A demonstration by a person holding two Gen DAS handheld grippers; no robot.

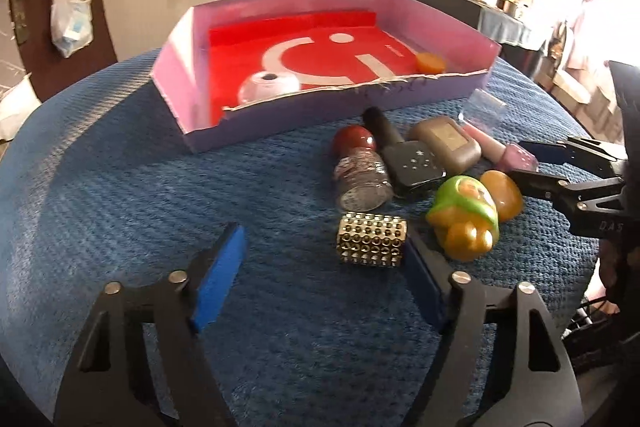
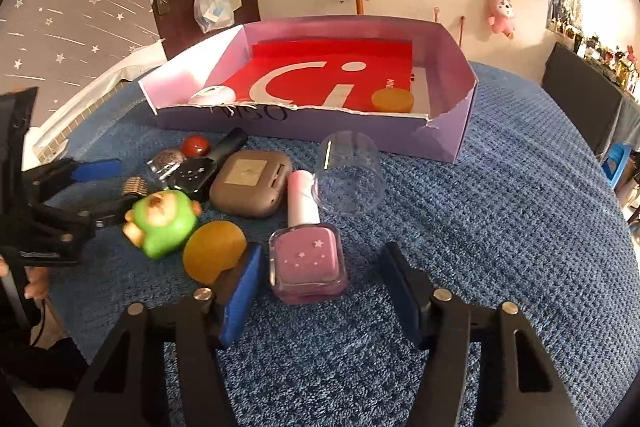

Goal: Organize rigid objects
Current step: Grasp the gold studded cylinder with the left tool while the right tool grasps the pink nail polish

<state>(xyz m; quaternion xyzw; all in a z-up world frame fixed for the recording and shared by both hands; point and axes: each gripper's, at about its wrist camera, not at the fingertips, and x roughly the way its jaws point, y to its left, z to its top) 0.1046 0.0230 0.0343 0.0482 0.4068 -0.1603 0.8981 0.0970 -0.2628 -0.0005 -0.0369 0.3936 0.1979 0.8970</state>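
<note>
While both my pairs of jaws stand apart and clamp nothing, the lilac cardboard box (image 2: 304, 127) lies beyond them, light and flimsy with a torn near rim; its red liner (image 2: 320, 75) carries a big white "Ci", and scrawled writing on the near wall I cannot read properly. Ahead of my right gripper (image 2: 320, 281) and past the bottle, the clear plastic cup (image 2: 350, 173) lies on its side, thin and easily crushed. To the left of it sits the brown case (image 2: 250, 183), stiff, with a pale label too blurred to read. Between my right jaws rests the pink nail polish bottle (image 2: 307, 263), glass I judge, small, weighty, slick and breakable; its flat sides suit my pads, which do not yet press it. Just inside the right jaw of my left gripper (image 1: 324, 259) lies the studded metallic cylinder (image 1: 372, 239), hard and bumpy, likely to roll; I would pinch it across its flat ends.
</note>
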